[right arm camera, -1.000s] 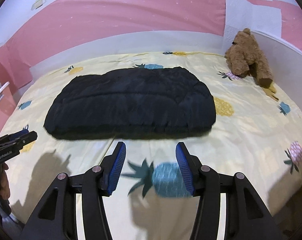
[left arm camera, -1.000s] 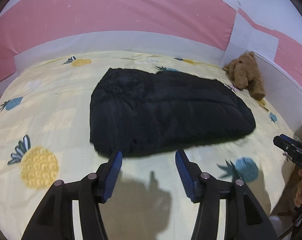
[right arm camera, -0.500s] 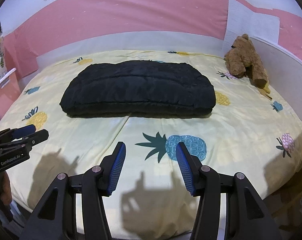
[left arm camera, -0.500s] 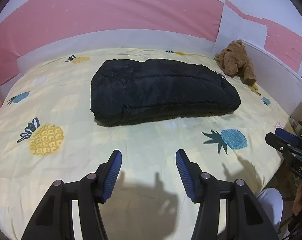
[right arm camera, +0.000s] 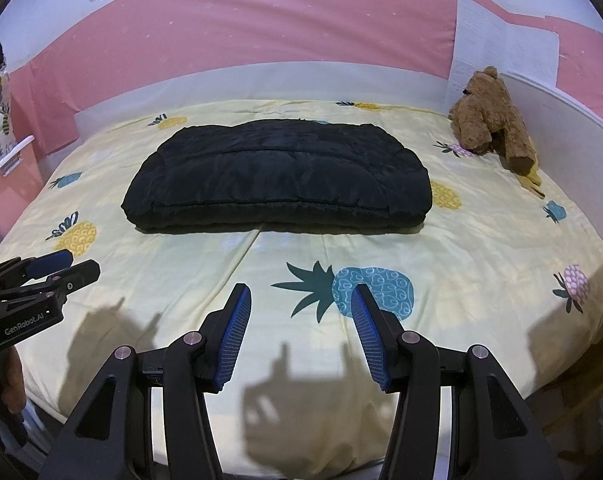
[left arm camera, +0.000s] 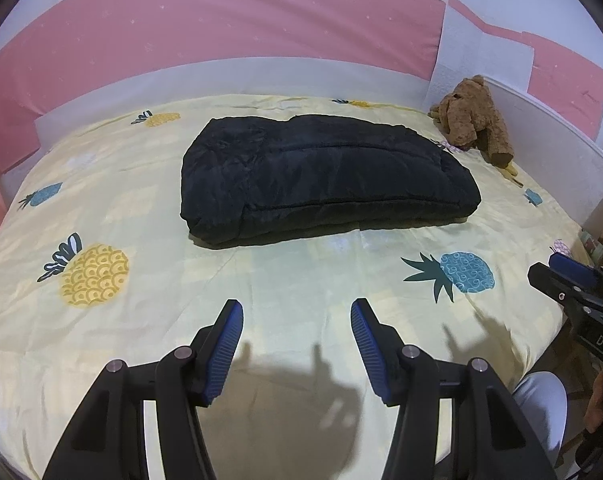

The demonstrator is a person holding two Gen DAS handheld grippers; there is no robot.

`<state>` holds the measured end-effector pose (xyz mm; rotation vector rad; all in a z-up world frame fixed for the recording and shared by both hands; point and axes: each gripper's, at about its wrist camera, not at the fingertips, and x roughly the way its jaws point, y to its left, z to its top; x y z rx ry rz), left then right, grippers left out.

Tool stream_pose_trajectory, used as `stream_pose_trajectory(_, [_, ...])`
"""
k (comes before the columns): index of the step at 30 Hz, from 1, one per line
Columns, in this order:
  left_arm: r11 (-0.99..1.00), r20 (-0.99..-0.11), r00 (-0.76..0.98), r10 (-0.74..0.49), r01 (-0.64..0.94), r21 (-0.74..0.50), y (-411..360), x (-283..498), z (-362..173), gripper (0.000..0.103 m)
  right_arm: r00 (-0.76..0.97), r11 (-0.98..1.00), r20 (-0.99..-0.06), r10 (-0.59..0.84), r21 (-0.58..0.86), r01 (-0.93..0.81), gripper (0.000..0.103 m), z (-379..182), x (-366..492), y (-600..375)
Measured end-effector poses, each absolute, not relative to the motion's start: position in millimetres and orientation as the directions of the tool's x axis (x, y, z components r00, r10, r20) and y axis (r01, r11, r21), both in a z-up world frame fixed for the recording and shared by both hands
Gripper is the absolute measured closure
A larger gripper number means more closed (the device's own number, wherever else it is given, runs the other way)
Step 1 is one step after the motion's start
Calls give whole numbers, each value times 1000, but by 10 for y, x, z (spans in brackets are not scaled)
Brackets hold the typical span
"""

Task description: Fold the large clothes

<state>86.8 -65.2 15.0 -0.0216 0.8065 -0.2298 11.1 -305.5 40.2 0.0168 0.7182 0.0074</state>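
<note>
A black padded jacket [left arm camera: 321, 184] lies folded into a flat rectangular bundle in the middle of the bed; it also shows in the right wrist view [right arm camera: 277, 184]. My left gripper [left arm camera: 297, 320] is open and empty, held above the near part of the bed, well short of the jacket. My right gripper [right arm camera: 301, 308] is open and empty too, also back near the bed's front edge. Each gripper shows at the side of the other's view, the right one [left arm camera: 573, 280] and the left one [right arm camera: 41, 276].
The bed [left arm camera: 261, 288] has a yellow sheet with pineapple prints. A brown teddy bear [right arm camera: 489, 120] sits at the far right corner against a white bed rail [right arm camera: 561, 116]. A pink and white wall runs behind. Pink furniture [right arm camera: 5, 184] stands left of the bed.
Both grippers have pulled back from the folded jacket toward the bed's front edge. The jacket now looks farther away and lies still. Both stay open.
</note>
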Motion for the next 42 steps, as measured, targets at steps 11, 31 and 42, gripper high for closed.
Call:
stream_pose_trajectory(11, [975, -710, 672, -209, 200, -97, -660, 863, 174, 47, 752, 1000, -659, 13, 17, -2, 50, 400, 113, -3062])
stream_pose_trajectory(31, [974, -710, 671, -214, 204, -101, -671, 853, 170, 42, 752, 1000, -660, 10, 16, 1, 50, 400, 101, -3040])
stream_pose_trajectory(42, [973, -705, 676, -216, 210, -96, -680, 830, 172, 39, 751, 1000, -660, 9, 16, 2, 50, 400, 102, -3031])
